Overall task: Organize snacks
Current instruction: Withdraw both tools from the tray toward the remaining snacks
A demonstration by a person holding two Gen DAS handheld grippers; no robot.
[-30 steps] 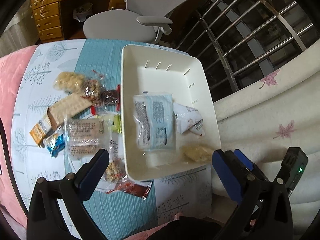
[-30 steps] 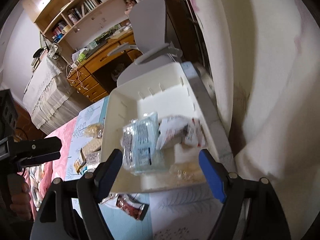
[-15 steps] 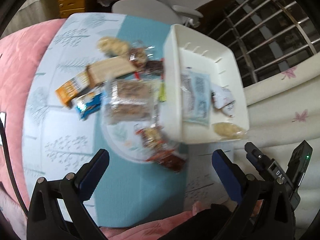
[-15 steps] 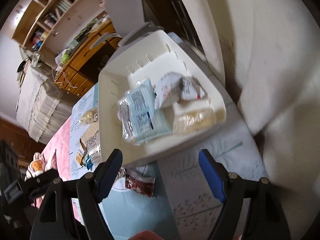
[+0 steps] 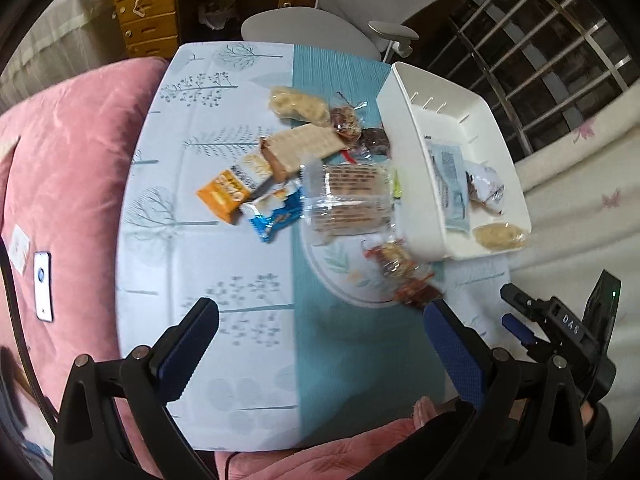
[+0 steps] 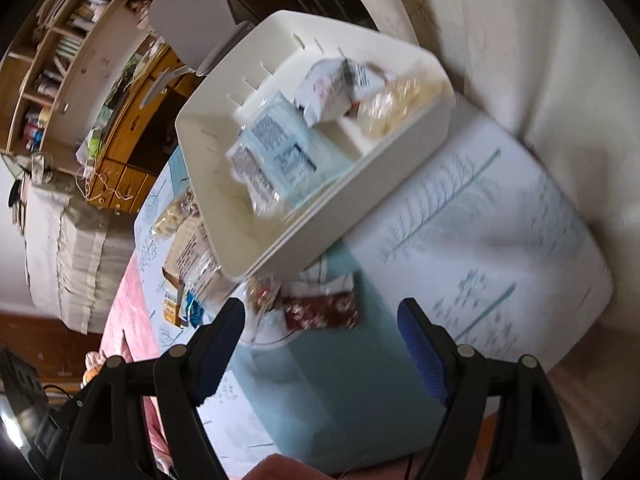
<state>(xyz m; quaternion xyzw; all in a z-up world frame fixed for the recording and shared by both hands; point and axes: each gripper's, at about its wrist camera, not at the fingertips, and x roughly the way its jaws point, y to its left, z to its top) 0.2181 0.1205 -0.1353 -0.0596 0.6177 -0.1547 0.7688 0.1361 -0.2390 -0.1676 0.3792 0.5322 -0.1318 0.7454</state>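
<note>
Loose snacks (image 5: 320, 184) lie ahead of the left gripper (image 5: 320, 332), beside a white bin (image 5: 404, 184); their print is blurred, unreadable. The right gripper (image 6: 320, 328) reads "DAS". Both jaws gape, empty.

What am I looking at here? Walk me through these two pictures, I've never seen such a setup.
No robot: a person holds a two-finger tool in each hand, each with a camera looking along its fingers. One picture looks past the left tool, the other past the right tool. Both tools stand open and hold nothing. Below is a table with a tree-print cloth. A white bin on it holds a pale blue packet, a white wrapper and a pale clear-wrapped snack. Beside the bin lie loose snacks, among them an orange packet and a blue packet.
</note>
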